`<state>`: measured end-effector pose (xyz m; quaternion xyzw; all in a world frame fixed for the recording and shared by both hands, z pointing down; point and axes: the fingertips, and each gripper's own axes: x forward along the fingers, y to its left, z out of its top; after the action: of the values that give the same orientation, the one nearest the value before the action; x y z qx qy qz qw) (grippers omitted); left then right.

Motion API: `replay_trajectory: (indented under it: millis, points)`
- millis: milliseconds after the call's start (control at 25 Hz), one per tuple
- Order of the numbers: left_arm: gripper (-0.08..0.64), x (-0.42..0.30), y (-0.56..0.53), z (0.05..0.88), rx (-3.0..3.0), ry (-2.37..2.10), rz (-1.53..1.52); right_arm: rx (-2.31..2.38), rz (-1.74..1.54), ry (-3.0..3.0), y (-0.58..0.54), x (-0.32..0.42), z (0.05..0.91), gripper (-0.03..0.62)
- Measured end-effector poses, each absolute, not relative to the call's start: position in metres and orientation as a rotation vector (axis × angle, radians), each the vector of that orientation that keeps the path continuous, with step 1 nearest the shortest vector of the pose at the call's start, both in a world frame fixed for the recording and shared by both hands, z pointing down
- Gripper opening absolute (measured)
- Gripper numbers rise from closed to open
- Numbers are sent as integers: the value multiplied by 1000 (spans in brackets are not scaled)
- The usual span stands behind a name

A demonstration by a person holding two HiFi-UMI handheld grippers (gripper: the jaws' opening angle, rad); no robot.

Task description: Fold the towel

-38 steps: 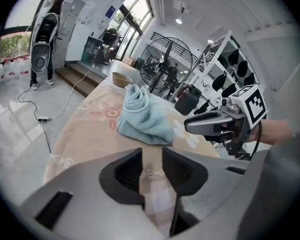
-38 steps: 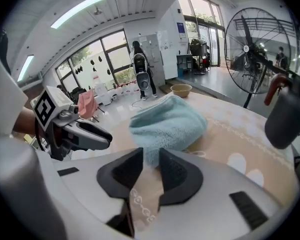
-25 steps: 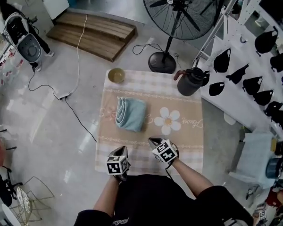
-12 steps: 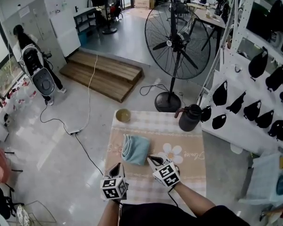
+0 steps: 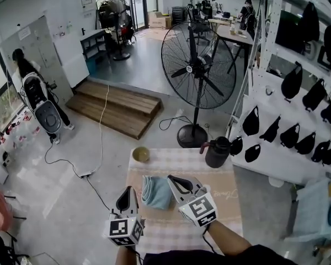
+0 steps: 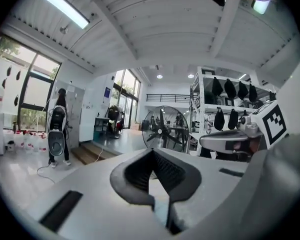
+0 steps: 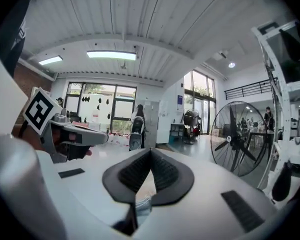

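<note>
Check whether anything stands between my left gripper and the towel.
Nothing visible does. The folded towel lies on the table, just right of the shut left gripper in the head view. The bowl and the jug stand farther back, out of the path.

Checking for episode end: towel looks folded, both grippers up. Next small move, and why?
Probably lower both and stop. The towel lies as a folded bundle on the table, and the left gripper and right gripper are shut on nothing, pointing out at the room; no fold seems left.
</note>
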<state>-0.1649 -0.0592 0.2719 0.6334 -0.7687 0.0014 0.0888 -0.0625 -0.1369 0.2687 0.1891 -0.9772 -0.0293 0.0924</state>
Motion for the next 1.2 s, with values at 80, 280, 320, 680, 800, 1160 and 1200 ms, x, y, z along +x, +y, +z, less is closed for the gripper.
replay_trajectory:
  millis: [80,280,320,680,800,1160,1200]
  points:
    - [6,-161,-63,246,1928,-2325,-24,595,-105,-2939,-139,-61,249,2]
    - [6,-159,-55,221,1957,-2412,-46,649,-126,-2988,-134,-51,226,2]
    - [6,-159,-53,220,1961,-2417,-59,658,-138,-2994,-132,-50,223,2]
    - [5,-142,-61,218,2023,-2383,-42,701,-164,-3003,-133,-44,216,2]
    - [5,-139,-61,216,2032,-2373,-45,711,-152,-3009,-132,-41,216,2]
    - [6,-139,-58,217,2030,-2371,-45,693,-213,-3023,-125,-42,210,1]
    - [5,-138,-58,216,2031,-2369,-45,694,-220,-3016,-125,-41,210,2]
